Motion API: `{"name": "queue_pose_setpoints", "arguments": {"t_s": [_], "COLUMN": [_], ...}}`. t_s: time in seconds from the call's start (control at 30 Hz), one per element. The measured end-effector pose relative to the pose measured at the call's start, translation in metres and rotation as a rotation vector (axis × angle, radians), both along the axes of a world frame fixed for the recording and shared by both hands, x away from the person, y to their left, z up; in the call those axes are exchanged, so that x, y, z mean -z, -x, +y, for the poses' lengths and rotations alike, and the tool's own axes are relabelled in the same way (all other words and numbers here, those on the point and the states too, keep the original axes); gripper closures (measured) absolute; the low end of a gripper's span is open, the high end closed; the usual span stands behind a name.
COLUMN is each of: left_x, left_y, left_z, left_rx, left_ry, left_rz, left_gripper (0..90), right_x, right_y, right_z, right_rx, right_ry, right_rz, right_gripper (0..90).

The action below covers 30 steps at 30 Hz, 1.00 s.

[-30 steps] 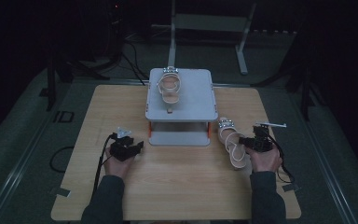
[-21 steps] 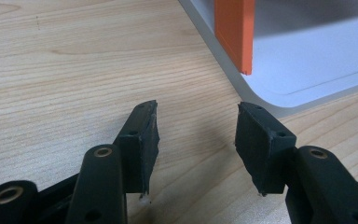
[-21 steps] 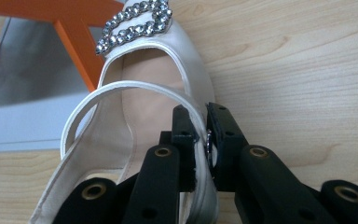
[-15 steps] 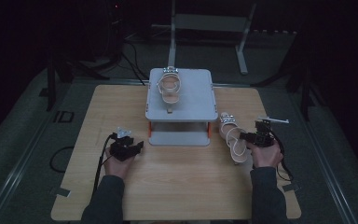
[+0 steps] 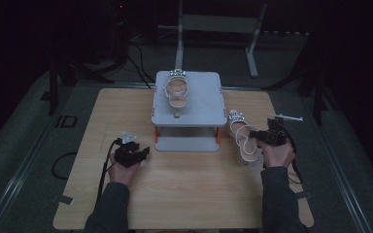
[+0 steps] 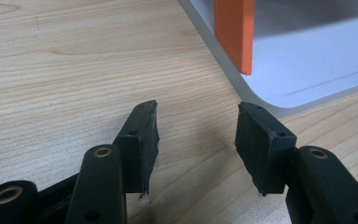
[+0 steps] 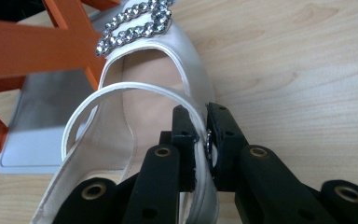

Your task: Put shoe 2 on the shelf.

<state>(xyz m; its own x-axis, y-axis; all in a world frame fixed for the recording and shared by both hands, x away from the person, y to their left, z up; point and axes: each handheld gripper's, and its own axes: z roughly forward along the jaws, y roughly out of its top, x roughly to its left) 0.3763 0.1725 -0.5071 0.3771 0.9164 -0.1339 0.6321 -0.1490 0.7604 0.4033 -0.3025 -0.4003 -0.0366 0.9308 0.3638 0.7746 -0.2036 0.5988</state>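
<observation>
A white strappy sandal (image 5: 243, 137) with a rhinestone buckle (image 7: 135, 23) hangs just right of the grey two-level rack (image 5: 209, 104). My right gripper (image 5: 255, 137) is shut on its ankle strap (image 7: 200, 126), the pads pinching the strap near a small buckle. A matching sandal (image 5: 176, 92) lies on the rack's top shelf. At the table's left, my left gripper (image 5: 143, 151) rests on the wood, open with nothing between its pads (image 6: 144, 140), pointing at the rack's lower shelf (image 6: 317, 70) and an orange post (image 6: 233, 32).
The wooden table (image 5: 189, 194) has bare room in front of the rack and along the near edge. A metal stand (image 5: 216, 29) and cables lie on the dark floor beyond the table's far edge.
My right gripper has lifted the sandal slightly and carried it a little toward the back of the table. The left gripper has stayed in place.
</observation>
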Motion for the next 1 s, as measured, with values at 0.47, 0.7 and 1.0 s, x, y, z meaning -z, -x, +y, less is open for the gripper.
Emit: {"name": "queue_pose_setpoints", "arguments": {"t_s": [0.47,0.7,1.0], "left_x": [0.000,0.000,0.000], "left_y": [0.000,0.000,0.000], "left_z": [0.000,0.000,0.000], "left_rx": [0.002,0.002,0.003], "left_ry": [0.003,0.004,0.003], "left_rz": [0.001,0.001,0.000], "left_gripper": [48.8,48.8,48.8], "right_x": [-0.025,-0.037,-0.056], "right_y": [-0.016,-0.023,-0.032], "right_z": [0.002,0.002,0.003], "right_rx": [0.019,0.028,0.032], "right_ry": [-0.027,-0.036,-0.065], "right_rz": [-0.024,-0.031,-0.049], "right_gripper": [82.5,82.5,82.5]}}
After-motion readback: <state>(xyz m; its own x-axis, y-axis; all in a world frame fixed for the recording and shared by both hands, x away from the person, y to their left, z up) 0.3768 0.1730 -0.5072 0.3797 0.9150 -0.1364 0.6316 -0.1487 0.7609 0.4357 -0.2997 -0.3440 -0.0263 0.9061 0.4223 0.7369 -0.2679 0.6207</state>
